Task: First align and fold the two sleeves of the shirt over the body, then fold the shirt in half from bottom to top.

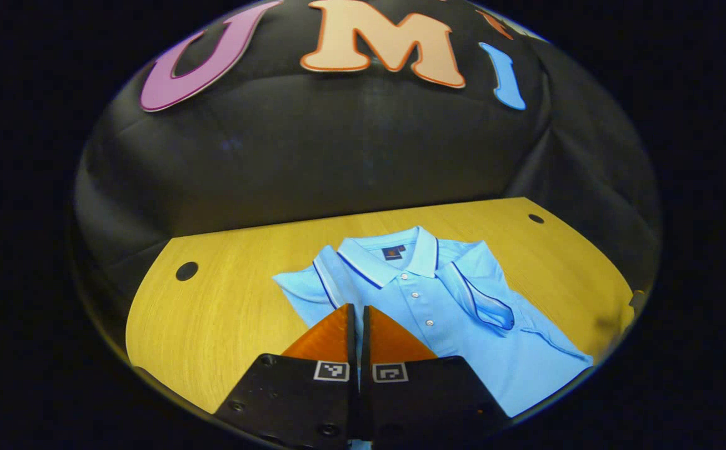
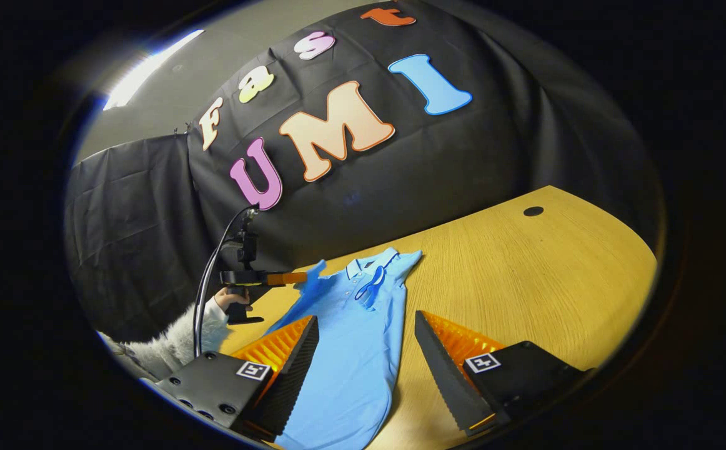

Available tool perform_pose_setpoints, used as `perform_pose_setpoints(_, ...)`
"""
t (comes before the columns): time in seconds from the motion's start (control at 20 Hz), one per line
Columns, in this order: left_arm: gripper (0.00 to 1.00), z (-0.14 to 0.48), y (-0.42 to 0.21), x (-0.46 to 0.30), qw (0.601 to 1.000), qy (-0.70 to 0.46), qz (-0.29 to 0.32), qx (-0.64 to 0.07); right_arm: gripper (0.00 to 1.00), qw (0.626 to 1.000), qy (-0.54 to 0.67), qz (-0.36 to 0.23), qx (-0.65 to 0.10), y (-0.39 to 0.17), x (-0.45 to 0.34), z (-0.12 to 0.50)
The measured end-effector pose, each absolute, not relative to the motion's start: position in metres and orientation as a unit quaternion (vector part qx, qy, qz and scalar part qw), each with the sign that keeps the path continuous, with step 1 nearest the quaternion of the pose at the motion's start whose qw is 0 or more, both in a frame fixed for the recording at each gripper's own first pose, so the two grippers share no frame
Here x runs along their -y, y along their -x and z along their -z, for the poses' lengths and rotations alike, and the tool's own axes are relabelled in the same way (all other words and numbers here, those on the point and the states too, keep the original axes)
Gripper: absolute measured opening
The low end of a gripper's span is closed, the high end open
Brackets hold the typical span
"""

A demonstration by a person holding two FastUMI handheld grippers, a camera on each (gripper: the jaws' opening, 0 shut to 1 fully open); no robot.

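A light-blue shirt (image 1: 438,312) is lying collar-up on the wooden table (image 1: 225,312), one sleeve (image 1: 482,297) already folded over the body. The left gripper (image 1: 359,312), clenched, is apparently pinching the other sleeve (image 1: 303,287), which needs carrying across. The right gripper view is showing the right gripper (image 2: 366,350) gaping over the hem, and a sleeved hand (image 2: 228,300).

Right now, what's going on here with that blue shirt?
A person is folding a light blue polo shirt on a wooden table with two handheld grippers. One sleeve already lies folded over the chest. The left gripper is shut, apparently pinching the other sleeve and lifting it. The right gripper hangs open above the shirt's lower half.
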State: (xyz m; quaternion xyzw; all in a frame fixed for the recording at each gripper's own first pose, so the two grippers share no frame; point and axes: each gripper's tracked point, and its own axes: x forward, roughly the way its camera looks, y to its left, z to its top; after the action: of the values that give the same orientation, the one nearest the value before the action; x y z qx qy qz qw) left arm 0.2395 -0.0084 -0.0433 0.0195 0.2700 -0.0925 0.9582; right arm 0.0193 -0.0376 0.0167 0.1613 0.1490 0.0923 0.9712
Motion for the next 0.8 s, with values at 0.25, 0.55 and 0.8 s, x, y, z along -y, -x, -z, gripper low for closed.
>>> perform_pose_setpoints(0.25,0.00,0.062,-0.237,0.061,0.946,-0.035,0.138,-0.292,0.97,0.971,-0.160,-0.092,-0.149,-0.019,0.035,-0.016)
perform_pose_setpoints(0.55,0.71,0.057,-0.206,0.073,0.940,-0.023,0.165,-0.296,0.97,0.973,-0.151,-0.088,-0.154,-0.017,0.030,-0.012)
perform_pose_setpoints(0.8,0.97,0.043,-0.145,0.051,0.944,0.002,0.154,-0.293,0.97,0.974,-0.127,-0.094,-0.160,-0.009,0.012,-0.010)
